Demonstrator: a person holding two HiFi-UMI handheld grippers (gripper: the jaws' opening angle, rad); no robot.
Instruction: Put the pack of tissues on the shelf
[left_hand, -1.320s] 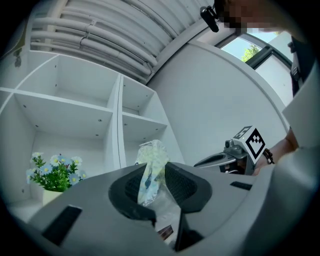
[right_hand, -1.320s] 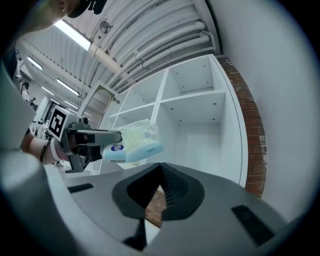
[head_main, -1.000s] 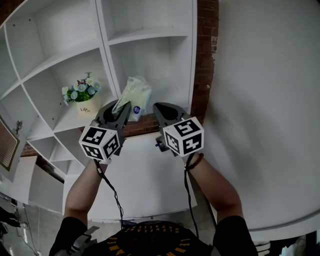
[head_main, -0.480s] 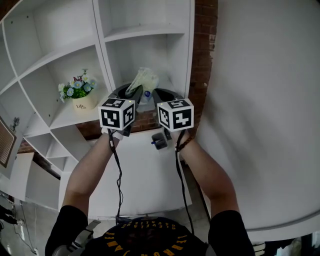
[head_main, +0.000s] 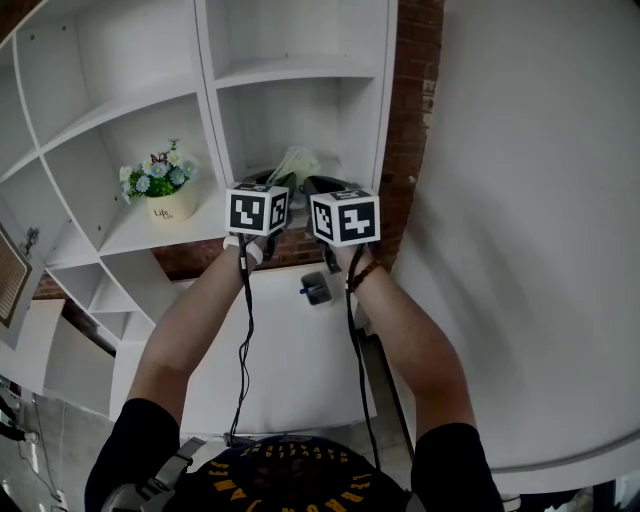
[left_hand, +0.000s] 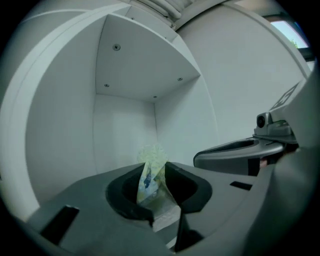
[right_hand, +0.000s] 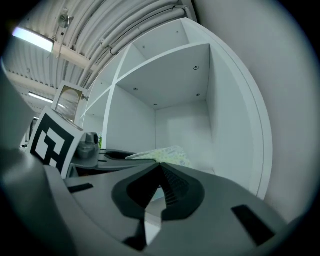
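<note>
The pack of tissues (head_main: 297, 162) is pale green-white plastic with a blue mark. It is held just inside the lower middle cubby of the white shelf (head_main: 352, 120). My left gripper (head_main: 281, 186) is shut on it, and in the left gripper view the pack (left_hand: 151, 172) stands upright between the jaws (left_hand: 152, 186), with the cubby's back wall behind. My right gripper (head_main: 318, 187) is close beside it on the right, its jaws (right_hand: 159, 166) shut on nothing. From the right gripper view the pack (right_hand: 167, 153) lies just left of and beyond the jaw tips.
A pot of small flowers (head_main: 164, 192) stands in the cubby to the left. A brick strip (head_main: 410, 110) and a white wall (head_main: 520, 220) border the shelf on the right. Below lies a white cabinet top (head_main: 290, 360) with a small grey object (head_main: 316, 289).
Both grippers have moved forward and closer together toward the middle cubby. The left one carried the pack from in front of the shelf to the cubby's opening.
</note>
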